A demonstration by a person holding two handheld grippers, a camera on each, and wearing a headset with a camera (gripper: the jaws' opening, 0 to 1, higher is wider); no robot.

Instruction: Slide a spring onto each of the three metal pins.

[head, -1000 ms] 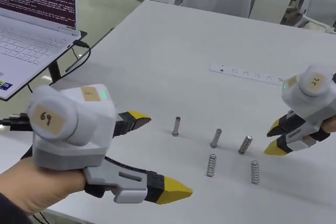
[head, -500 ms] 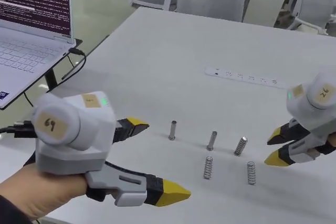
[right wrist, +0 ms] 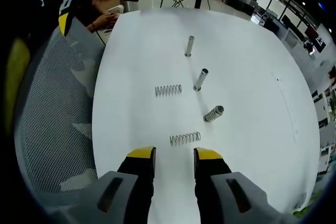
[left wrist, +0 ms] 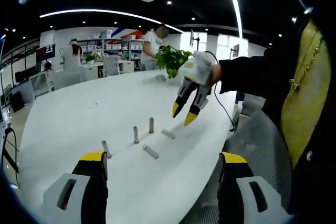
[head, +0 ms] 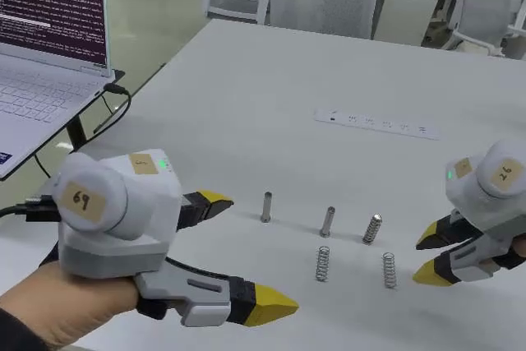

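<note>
Already one pin sleeved, and the right claw drops toward the next spring

Compared with a second ago, the right gripper (head: pixel 426 254) sits nearer the person, level now with the right-hand loose spring (head: pixel 389 270) rather than with the row of pins. Its jaws stand partly open with nothing between them. In the right gripper view that spring lies flat just ahead of the yellow tips, not yet touched. The left gripper (head: pixel 246 252) hovers at the near left much as it did, jaws spread wide and empty. On the table (head: pixel 246 104) nothing has shifted: the right pin (head: pixel 372 228) already wears a spring, the middle pin (head: pixel 327 221) and the left pin (head: pixel 266 206) are bare, and the second loose spring (head: pixel 322 263) lies flat just near of the middle pin. The general drift of the picture is the headset moving, not the parts. So one of three is done, and I judge the right claw is lining up to pick the spring in front of it, probably for the middle pin
</note>
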